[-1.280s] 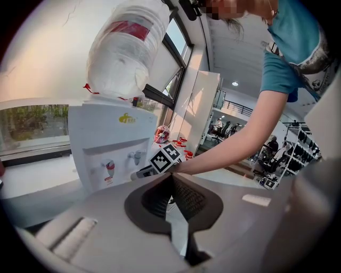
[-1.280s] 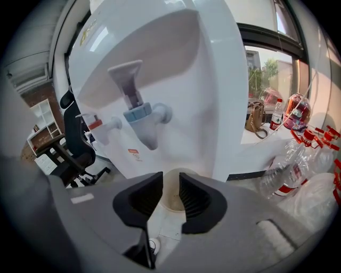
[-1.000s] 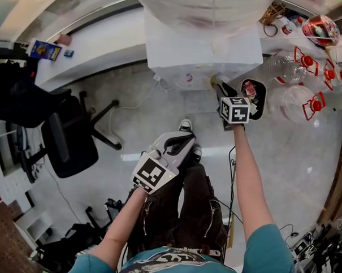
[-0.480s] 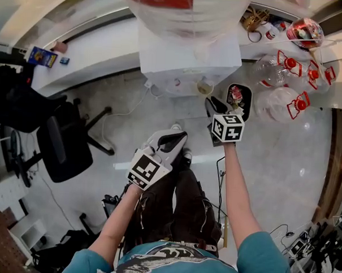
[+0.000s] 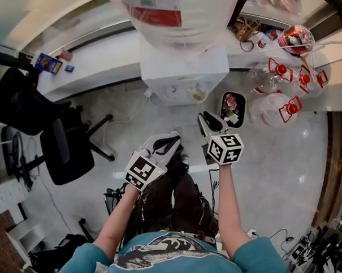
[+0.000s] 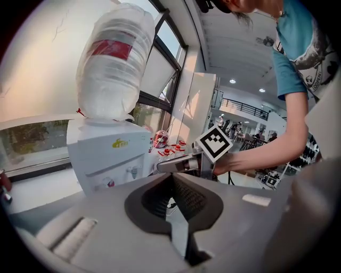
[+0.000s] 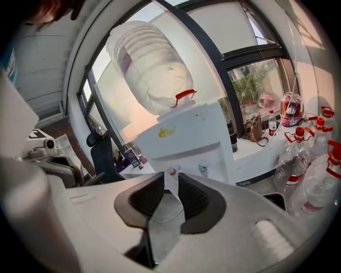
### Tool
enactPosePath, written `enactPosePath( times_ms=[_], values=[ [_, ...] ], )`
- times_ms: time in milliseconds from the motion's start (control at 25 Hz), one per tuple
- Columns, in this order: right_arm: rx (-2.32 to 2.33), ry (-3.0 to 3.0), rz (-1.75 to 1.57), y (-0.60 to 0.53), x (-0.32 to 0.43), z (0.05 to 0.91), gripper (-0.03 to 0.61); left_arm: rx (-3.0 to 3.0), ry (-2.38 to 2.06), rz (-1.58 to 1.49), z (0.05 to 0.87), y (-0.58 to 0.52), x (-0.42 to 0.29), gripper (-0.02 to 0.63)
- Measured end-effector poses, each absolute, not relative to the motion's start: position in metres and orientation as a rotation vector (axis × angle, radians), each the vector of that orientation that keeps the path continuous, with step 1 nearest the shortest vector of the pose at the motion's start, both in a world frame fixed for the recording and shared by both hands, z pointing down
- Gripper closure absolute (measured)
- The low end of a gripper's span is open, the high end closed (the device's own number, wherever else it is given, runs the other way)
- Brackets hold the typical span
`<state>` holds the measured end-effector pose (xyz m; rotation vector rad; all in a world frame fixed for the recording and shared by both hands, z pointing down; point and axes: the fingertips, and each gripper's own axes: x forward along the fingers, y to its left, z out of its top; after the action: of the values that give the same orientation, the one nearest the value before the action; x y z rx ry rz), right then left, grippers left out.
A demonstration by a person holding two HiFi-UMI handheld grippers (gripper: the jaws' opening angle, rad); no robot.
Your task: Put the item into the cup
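Counted: two grippers, one cup, one water dispenser, two taps, one black bin, one office chair.

- Left gripper (image 5: 172,141): fingertips closed together, nothing between them. Held low over the floor, in front of the person's legs.
- Right gripper (image 5: 208,120): narrow gap between the pads, nothing gripped, dispenser front visible through the gap. Pointed at the water dispenser (image 5: 182,71).
- Cup (image 5: 199,95): on the dispenser's front ledge, toward its right end, below the taps (image 7: 203,168). Near the right gripper's fingertips, ahead of them and a little to their left, not touching. Well apart from the left gripper. Contents of the cup not readable from any view.
- Item to go into the cup: not identifiable, and not in either gripper.
- Black bin (image 5: 231,109): on the floor just beside the dispenser's right side.
- Clear bottles with red caps (image 5: 280,107): at least three, on the floor beyond the bin.
- Office chair (image 5: 66,145): on the floor, far left.
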<state>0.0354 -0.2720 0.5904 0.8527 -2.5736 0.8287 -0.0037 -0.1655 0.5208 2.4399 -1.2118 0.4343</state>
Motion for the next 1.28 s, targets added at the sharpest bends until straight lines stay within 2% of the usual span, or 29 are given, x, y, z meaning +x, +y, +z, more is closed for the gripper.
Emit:
enactPosePath(
  times_ms=[600,960,1280],
  values=[
    [0.753,-2.760,0.793,-0.196,0.051,0.480,0.500,2.414,-1.238,0.391,0.477,-0.125,0.009,0.610],
    [0.651,-2.855,0.721,-0.161,0.044,0.445,0.500,2.405,-1.324,0.283,0.439,-0.097,0.005,0.611],
    [0.543,-2.934,0.693,-0.108,0.036,0.423,0.500,2.362,-1.430,0.350,0.428,-0.057,-0.006,0.611]
  ],
)
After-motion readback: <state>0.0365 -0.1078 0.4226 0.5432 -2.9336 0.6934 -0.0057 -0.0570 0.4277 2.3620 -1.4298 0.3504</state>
